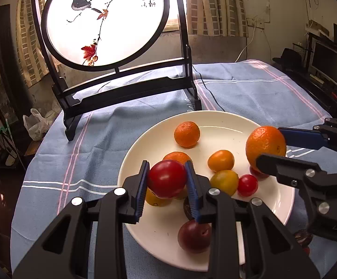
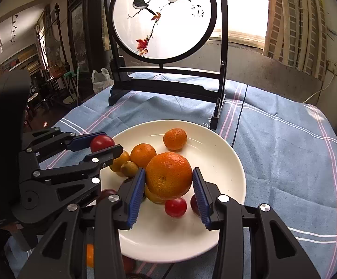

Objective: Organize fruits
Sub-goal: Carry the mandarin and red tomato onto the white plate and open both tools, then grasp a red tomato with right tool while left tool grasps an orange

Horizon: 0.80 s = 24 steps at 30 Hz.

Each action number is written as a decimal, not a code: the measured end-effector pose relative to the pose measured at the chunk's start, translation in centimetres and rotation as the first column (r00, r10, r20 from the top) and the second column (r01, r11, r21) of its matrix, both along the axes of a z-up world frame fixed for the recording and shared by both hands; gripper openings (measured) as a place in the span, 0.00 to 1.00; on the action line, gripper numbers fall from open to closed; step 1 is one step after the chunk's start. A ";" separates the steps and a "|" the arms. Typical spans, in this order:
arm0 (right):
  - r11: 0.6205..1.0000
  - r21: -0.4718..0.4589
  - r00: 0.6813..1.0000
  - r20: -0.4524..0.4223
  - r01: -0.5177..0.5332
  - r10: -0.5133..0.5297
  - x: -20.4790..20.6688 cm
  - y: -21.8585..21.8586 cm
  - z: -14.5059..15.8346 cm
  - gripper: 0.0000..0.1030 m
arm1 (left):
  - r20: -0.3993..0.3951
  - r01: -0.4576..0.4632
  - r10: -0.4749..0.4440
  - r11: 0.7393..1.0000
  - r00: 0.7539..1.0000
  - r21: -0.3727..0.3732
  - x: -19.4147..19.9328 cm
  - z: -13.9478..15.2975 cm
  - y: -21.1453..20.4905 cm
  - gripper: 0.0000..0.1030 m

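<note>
A white plate [image 1: 215,121] on the blue cloth holds several fruits: mandarins [image 1: 187,134], yellow tomatoes [image 1: 224,182], a small red tomato [image 1: 247,185] and a dark plum [image 1: 194,236]. My left gripper [image 1: 167,179] is shut on a red tomato [image 1: 167,178], held just above the plate's left side. My right gripper [image 2: 169,180] is shut on a large orange [image 2: 169,178], held over the plate's middle; the orange also shows in the left wrist view [image 1: 265,148]. The plate also shows in the right wrist view [image 2: 226,153], with the red tomato [image 2: 101,142] at its left.
A black-framed round bird screen [image 1: 105,21] stands at the back of the table on the striped blue cloth [image 1: 75,139], close behind the plate. A black cable [image 1: 211,95] runs past its foot. More fruit lies off the plate near its front edge [image 2: 127,264].
</note>
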State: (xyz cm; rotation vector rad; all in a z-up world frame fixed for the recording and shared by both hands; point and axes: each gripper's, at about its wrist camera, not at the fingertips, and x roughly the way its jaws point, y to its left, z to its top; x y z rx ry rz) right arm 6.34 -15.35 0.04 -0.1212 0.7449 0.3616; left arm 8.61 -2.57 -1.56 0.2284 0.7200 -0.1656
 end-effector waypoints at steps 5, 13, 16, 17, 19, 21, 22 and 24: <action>1.000 -0.005 0.999 -0.025 0.025 -0.025 2.3 0.1 -1.1 0.41 | -0.025 -0.011 0.012 1.000 1.000 0.016 1.2 -1.1 -0.3 0.30; 0.999 -0.005 0.998 -0.033 0.053 -0.053 4.5 0.3 -1.9 0.41 | -0.027 -0.017 0.017 1.000 0.999 0.027 2.0 -1.7 -0.6 0.32; 0.999 -0.011 0.997 -0.049 0.052 -0.053 5.1 0.4 -2.2 0.42 | -0.006 -0.032 0.032 0.999 0.999 0.033 1.9 -1.6 -0.4 0.54; 0.998 -0.014 0.997 -0.048 0.058 -0.059 5.1 0.4 -2.3 0.42 | 0.002 -0.035 0.035 0.999 0.999 0.032 1.8 -1.5 -0.3 0.63; 0.998 0.002 0.997 -0.041 0.063 -0.062 5.0 0.2 -2.0 0.45 | 0.018 -0.037 0.036 0.999 0.999 0.031 1.6 -1.2 -0.1 0.66; 0.998 0.019 0.998 -0.021 0.065 -0.065 4.5 -0.2 -1.3 0.46 | 0.021 -0.035 0.034 0.999 0.999 0.026 1.4 -0.9 0.2 0.66; 0.998 0.029 0.998 -0.015 0.064 -0.064 4.2 -0.4 -0.8 0.46 | 0.024 -0.036 0.035 0.999 0.999 0.022 1.2 -0.8 0.4 0.66; 0.997 0.035 0.998 0.000 0.062 -0.062 3.5 -0.8 0.0 0.49 | 0.027 -0.043 0.043 0.999 0.999 0.015 0.9 -0.6 0.9 0.66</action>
